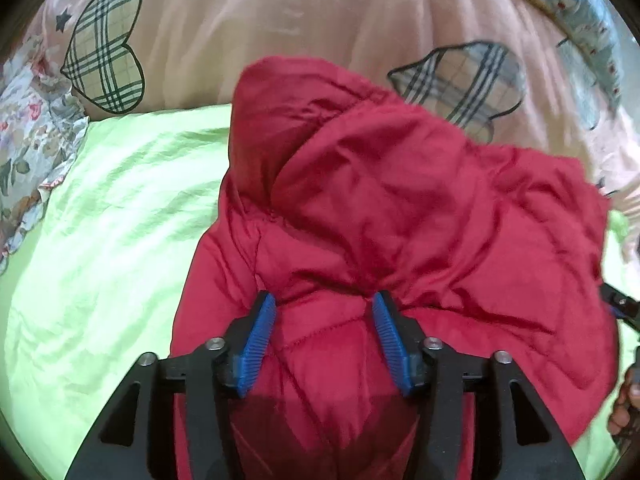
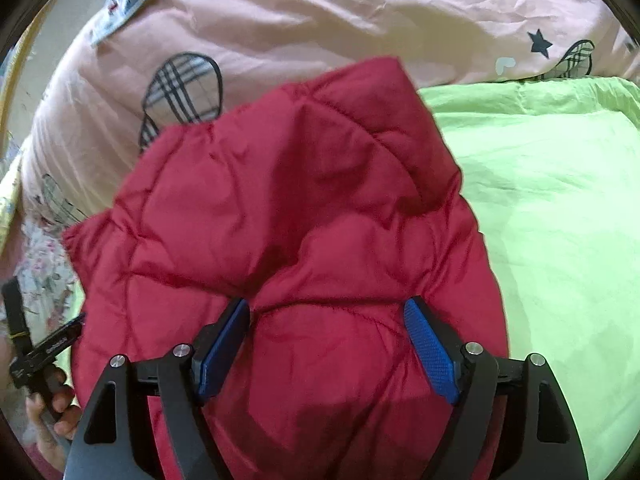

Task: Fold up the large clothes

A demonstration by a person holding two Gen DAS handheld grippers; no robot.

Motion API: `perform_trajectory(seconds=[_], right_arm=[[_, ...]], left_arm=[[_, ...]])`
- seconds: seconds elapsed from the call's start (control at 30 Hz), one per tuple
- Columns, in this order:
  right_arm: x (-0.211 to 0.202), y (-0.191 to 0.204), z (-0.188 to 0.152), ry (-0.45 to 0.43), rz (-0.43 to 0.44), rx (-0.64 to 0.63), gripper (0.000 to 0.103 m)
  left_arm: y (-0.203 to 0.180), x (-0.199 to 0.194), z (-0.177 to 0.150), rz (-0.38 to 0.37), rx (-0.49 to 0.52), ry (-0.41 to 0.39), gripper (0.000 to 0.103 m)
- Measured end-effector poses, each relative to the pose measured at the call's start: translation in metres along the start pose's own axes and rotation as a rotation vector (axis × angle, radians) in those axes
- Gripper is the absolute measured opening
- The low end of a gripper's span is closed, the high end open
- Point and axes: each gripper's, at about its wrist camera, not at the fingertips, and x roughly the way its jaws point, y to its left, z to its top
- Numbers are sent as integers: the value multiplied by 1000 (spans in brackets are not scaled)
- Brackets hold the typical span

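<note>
The jacket [image 1: 400,216], red and quilted, lies bunched on the green sheet [image 1: 100,220] of a bed, its far end reaching up over the pink quilt [image 1: 280,20] with plaid hearts; a floral cloth [image 1: 28,128] shows at the left edge of the left view.

Left tool [image 1: 323,312]: jaws parted about halfway, blue pads [image 1: 260,340] standing either side of a puffed fold of the jacket; the fabric fills the gap and the pad tips meet a crease, yet whether the pads press it I cannot tell; the picture is somewhat blurred there.

Right tool [image 2: 328,320]: jaws set wide, wider than the left; blue pads [image 2: 434,354] flank a broad quilted panel of the jacket; the left pad's tip sits at a pinch in the fabric, the right pad shows a bare face towards the camera with the cloth just beside it; a firm hold cannot be told from this view.

In the right view a hand [image 2: 60,404] grips the black handle of the other tool at the lower left, just beside the jacket's edge; in the left view fingers [image 1: 624,408] show at the lower right edge, near the jacket's right border.

The green sheet lies bare to the right of the jacket in the right view; the pink quilt lies behind it in both.
</note>
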Motion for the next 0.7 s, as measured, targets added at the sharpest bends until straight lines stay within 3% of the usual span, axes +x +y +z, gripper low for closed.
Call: perform_trajectory(seconds=[0.07,0.23,0.43,0.63,0.7], right_arm=[[-14,-5,-3,-11,11,1,81],[-45,-23,-10,-39,4,14,81],[-44,-55,-13,-12,17,103,84],[-26,-73,-19,35,82,188,89],[-22,-77,-22,48,110,208,91]], left_arm=[[4,-18,-3,-37,-4,-37,70],[23,-52,-14,-58,-16,-94,80],[54,-59,-22,-37,-72,-81,80],[86,-36,-27,-94,-174,-20,83],[96,-25,-28,-145,-211,7,84]])
